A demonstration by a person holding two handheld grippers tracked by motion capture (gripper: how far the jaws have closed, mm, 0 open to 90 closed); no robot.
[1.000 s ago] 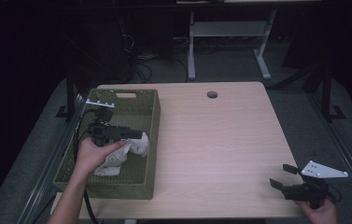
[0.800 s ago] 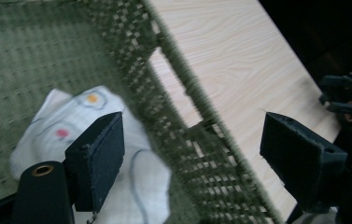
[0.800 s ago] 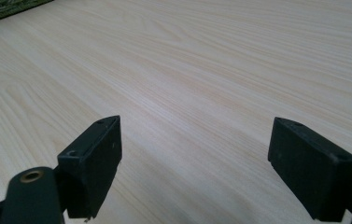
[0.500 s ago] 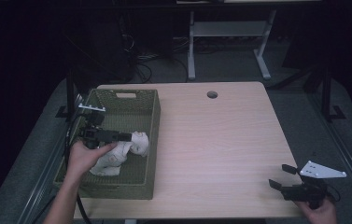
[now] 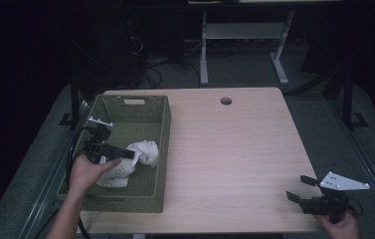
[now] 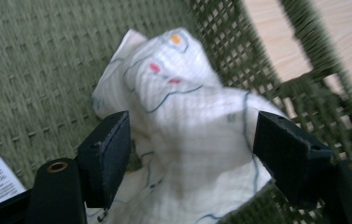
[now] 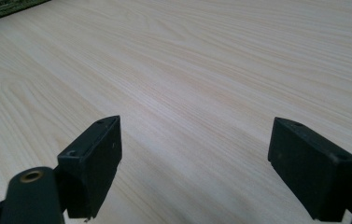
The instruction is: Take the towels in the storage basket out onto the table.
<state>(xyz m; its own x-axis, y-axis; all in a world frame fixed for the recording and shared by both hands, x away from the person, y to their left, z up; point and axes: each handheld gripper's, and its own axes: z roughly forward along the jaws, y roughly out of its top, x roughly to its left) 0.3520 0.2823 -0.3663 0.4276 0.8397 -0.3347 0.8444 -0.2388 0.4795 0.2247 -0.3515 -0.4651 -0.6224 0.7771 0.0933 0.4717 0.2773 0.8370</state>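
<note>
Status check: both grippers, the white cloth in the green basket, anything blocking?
Left gripper jaws just closing around white cloth, pads not yet pressing. Cloth bunched in green basket. Right gripper open over bare table. Basket wall close beside cloth.

A pale wooden table (image 5: 234,149) with a round cable hole (image 5: 226,100) is set on grey carpet (image 5: 41,159). Behind it, a white desk frame (image 5: 239,45) and tangled cables (image 5: 150,59) are seen in a dimly lit room.

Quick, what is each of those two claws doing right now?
Left gripper: open, jaws just closing around the white cloth, not yet gripping.
Right gripper: open, holding nothing, over the table.
</note>
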